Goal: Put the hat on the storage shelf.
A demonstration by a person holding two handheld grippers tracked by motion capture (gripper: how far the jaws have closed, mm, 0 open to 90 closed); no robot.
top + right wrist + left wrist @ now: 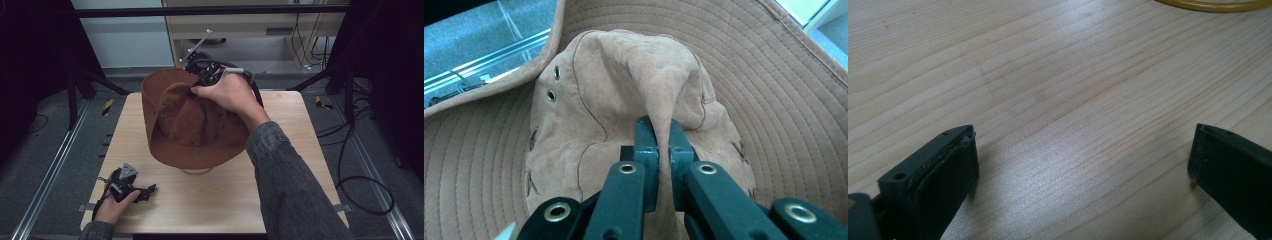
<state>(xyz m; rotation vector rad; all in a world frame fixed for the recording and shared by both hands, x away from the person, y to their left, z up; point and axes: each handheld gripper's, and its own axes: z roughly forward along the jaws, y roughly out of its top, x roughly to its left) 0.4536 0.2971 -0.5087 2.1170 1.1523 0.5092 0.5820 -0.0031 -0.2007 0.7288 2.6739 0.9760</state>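
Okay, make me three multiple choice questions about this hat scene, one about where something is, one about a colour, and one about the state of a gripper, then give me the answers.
1. Where does the left gripper sit?
A. near the table's front left corner
B. on top of the hat
C. off the table, on the floor

2. What colour is the hat?
A. black
B. brown
C. white

3. How does the right gripper stand?
A. wide open above the hat
B. shut on nothing
C. shut on a pinched fold of the hat's crown

Answers:
1 A, since the high view shows it in the hand resting on the wood at the near left.
2 B, since the fabric reads brown in the high view and tan-brown in the right gripper view.
3 C, since the right gripper view shows a ridge of crown cloth squeezed between the two jaws.
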